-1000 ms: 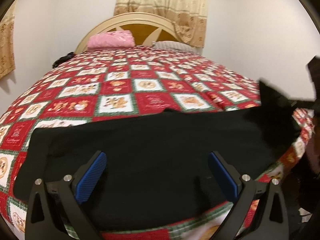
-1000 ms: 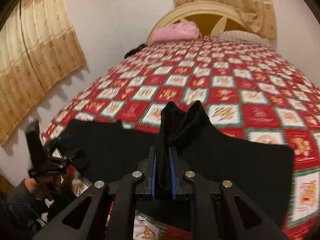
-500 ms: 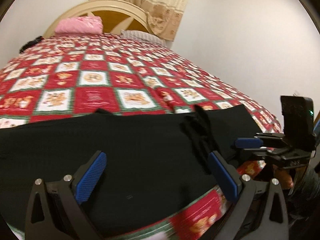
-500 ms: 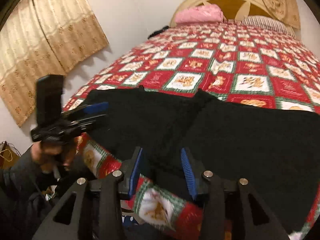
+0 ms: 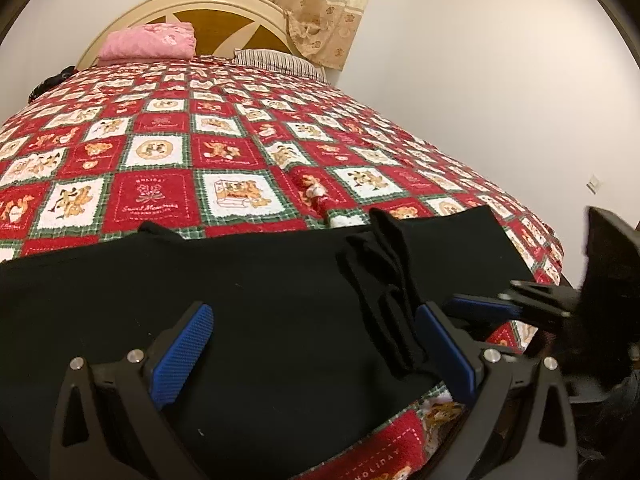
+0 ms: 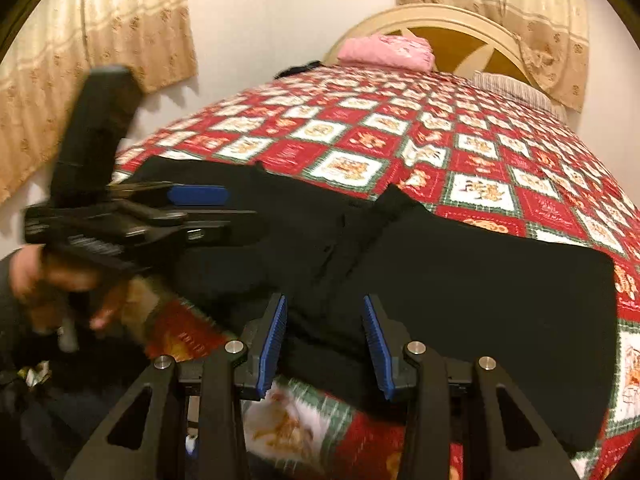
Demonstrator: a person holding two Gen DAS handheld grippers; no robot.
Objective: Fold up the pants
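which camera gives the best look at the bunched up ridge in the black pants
The left wrist view: the bunched ridge runs unobstructed and in sharp focus across the pants. The right wrist view shows it darker and fainter.

Pants (image 5: pixel 260 300) cut off left; left tongs (image 6: pixel 208 208) motion-blurred in right-wrist view.

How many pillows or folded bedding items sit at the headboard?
2: a pink folded bedding item on the left against the headboard, and a striped pillow to its right. Others may be hidden.
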